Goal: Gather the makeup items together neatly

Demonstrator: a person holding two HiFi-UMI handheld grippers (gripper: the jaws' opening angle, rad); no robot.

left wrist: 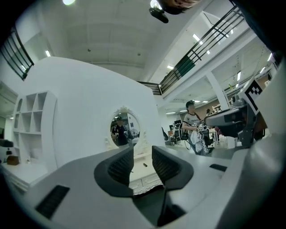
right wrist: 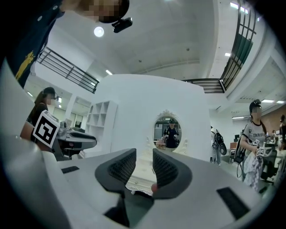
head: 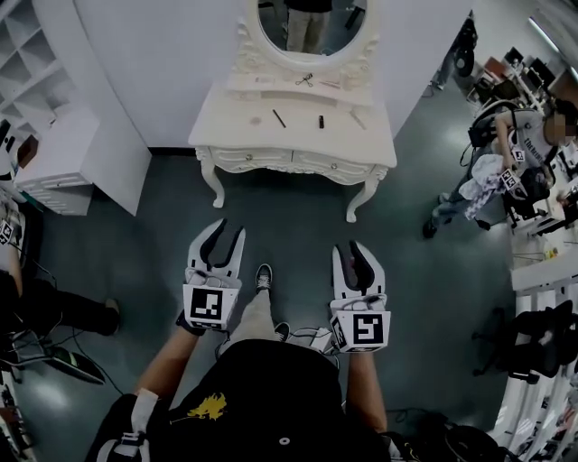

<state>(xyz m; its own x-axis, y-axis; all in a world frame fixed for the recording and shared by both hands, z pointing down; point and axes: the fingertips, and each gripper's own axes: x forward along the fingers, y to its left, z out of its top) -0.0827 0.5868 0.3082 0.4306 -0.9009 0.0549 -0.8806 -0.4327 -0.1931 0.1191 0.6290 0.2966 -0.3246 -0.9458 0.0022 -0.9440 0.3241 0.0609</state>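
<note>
From the head view, I stand well back from the white dressing table (head: 291, 137), with bare floor between my shoes and its curved legs. My left claw (head: 223, 236) and right claw (head: 350, 253) are held out level in front of me, side by side, both aimed at the table. I judge this a ready stance: nothing is within reach yet, so the arms just line up for the approach. The makeup items (head: 320, 120) lie scattered on the tabletop below the oval mirror (head: 307, 25): a thin dark stick (head: 279, 118), a short dark tube and a pale stick (head: 358, 119), spaced apart rather than grouped. Something small also sits on the raised shelf (head: 271, 84) under the mirror; I cannot tell what. So the gathering has not begun.

In the left gripper view, my left claw (left wrist: 143, 155) has its jaws a narrow gap apart with nothing between them; through the gap I see the far tabletop (left wrist: 139, 175) and one dark item on it. A person (left wrist: 195, 130) stands off to the right, away from my path.

In the right gripper view, my right claw (right wrist: 144, 164) is likewise slightly parted and empty, framing the table edge (right wrist: 139, 180) and mirror (right wrist: 169, 133) ahead.
</note>
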